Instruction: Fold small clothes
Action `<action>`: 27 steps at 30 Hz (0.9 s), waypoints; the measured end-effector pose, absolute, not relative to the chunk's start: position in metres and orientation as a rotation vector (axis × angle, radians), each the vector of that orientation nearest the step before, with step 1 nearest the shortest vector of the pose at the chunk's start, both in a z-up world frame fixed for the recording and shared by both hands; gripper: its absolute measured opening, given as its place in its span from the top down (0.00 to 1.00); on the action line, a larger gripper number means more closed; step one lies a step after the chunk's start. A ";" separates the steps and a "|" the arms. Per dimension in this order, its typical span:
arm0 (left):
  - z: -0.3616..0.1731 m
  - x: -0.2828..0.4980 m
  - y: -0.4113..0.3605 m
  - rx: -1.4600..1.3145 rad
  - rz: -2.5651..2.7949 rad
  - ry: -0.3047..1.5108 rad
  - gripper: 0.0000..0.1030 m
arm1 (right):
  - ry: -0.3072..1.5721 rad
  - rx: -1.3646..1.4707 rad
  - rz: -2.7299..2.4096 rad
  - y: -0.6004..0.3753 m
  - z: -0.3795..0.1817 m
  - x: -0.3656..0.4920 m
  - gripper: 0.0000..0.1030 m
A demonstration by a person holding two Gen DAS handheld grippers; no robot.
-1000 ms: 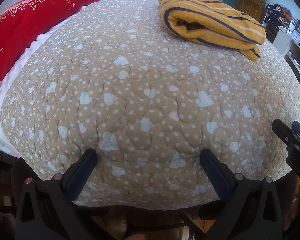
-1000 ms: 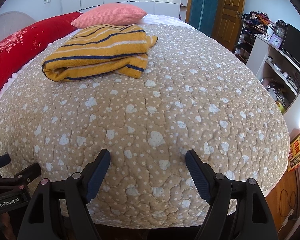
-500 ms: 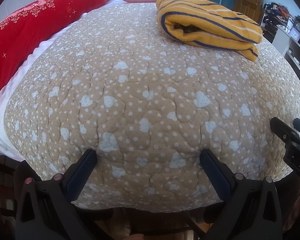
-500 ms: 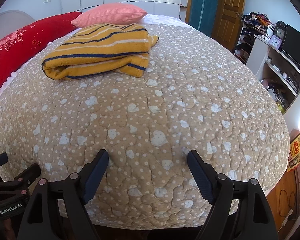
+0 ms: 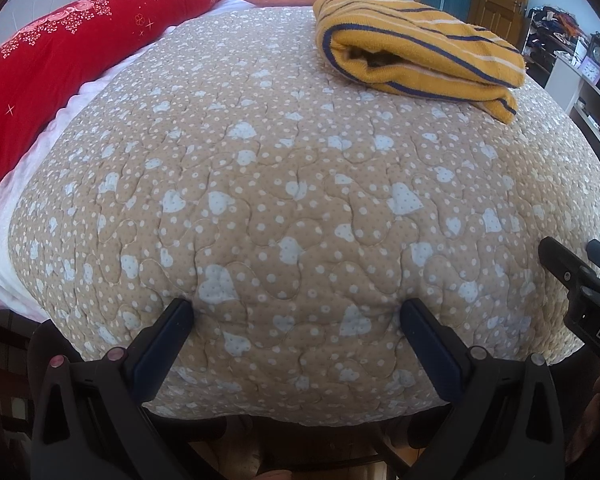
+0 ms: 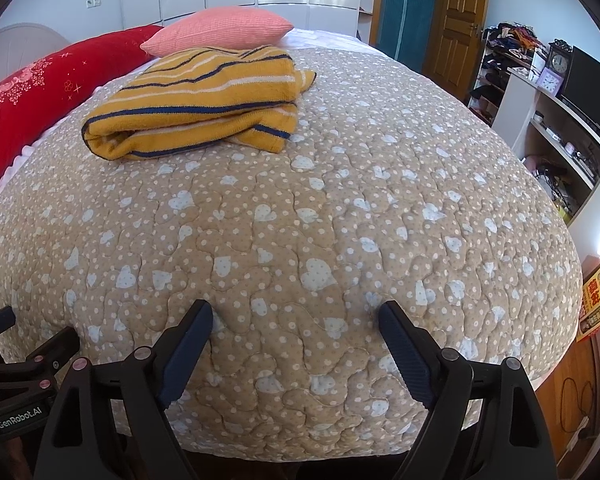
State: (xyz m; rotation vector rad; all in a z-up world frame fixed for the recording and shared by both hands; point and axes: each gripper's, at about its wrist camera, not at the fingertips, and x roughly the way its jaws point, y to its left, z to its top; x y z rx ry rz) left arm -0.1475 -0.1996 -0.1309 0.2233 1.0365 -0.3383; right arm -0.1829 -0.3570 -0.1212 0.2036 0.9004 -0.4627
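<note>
**Yellow striped top lying folded on the bed**

The yellow striped top point(image 6: 196, 104) is lying folded in a thick bundle on the far part of the bed point(image 6: 340, 220). It is sitting on the tan quilt with white dots and hearts, just in front of the pink pillow point(image 6: 220, 32). The long red pillow point(image 5: 60, 72) is lying along the left side of the bed.

The left claw point(image 5: 296, 320) is hanging over the near edge of the quilt. Its two fingers are standing wide apart, with nothing between them. The right claw point(image 6: 296, 322) is hanging over the near edge too. Its fingers are opening wider, and nothing is between them either. Both claws are well apart from the top.

A shelf point(image 6: 560, 140) with two clocks is standing to the right of the bed, near a brown door point(image 6: 460, 20).
</note>
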 end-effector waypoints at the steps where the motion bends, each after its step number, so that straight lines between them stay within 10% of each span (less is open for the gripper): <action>1: -0.131 -0.148 -0.200 0.224 -0.338 1.037 0.00 | 0.900 0.203 -0.462 -0.357 -0.121 -0.183 0.13; 27: -0.110 -0.139 -0.225 0.291 -0.340 0.939 0.00 | 0.897 0.105 -0.479 -0.344 -0.119 -0.152 0.12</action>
